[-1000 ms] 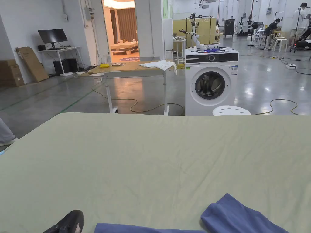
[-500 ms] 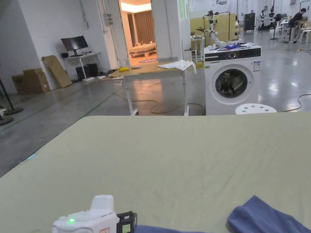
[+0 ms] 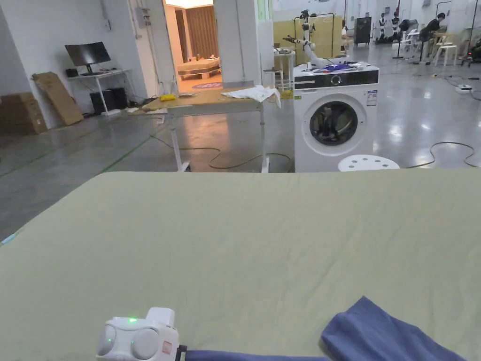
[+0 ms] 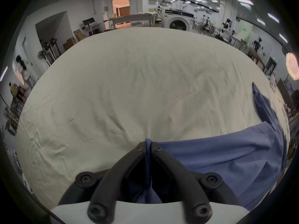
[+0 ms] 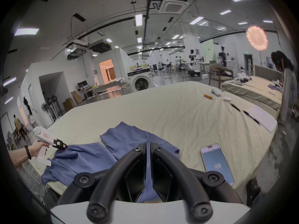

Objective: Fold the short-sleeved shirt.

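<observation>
Both grippers, left [image 4: 148, 146] and right [image 5: 148, 146] at lower centre of their views, pinch the blue shirt [image 5: 129, 140], seemingly to spread it on the bed [image 3: 244, 235] for folding.

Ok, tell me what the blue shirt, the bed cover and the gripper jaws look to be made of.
Blue shirt: thin matte woven or knit fabric, judging by its soft drape and fine wrinkles. Bed cover: pale green matte cloth, probably cotton-like, with shallow creases. Left gripper jaws: black, slightly glossy, likely moulded plastic, fastened with dark screws.
</observation>
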{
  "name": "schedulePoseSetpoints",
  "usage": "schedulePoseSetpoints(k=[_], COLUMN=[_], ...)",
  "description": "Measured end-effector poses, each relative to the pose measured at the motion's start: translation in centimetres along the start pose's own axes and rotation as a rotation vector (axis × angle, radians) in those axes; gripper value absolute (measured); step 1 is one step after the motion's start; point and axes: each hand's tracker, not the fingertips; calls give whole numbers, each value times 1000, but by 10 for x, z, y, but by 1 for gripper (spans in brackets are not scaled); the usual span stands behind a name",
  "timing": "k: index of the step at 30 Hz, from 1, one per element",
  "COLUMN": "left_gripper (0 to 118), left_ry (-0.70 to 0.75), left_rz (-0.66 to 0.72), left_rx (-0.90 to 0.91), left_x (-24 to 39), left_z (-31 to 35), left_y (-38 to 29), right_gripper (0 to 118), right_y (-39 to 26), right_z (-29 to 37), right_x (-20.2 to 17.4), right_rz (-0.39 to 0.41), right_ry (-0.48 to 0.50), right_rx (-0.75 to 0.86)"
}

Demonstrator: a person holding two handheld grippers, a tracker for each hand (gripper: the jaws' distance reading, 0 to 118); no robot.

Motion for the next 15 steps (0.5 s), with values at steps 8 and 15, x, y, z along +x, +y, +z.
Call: schedulePoseSetpoints(k=[8,15], left_gripper=[1,1], left_ry=[-13,-24], left_rz=[-63,-72], left_rx=[-73,-121], left_x=[6,5], left_z=[-10,-12], left_y=[10,13], right_gripper=[75,75], right_y=[47,31], right_z=[-168,-300], right_x=[1,10], right_rz=[240,333], right_ry=[133,47], right_rx=[-306,-576])
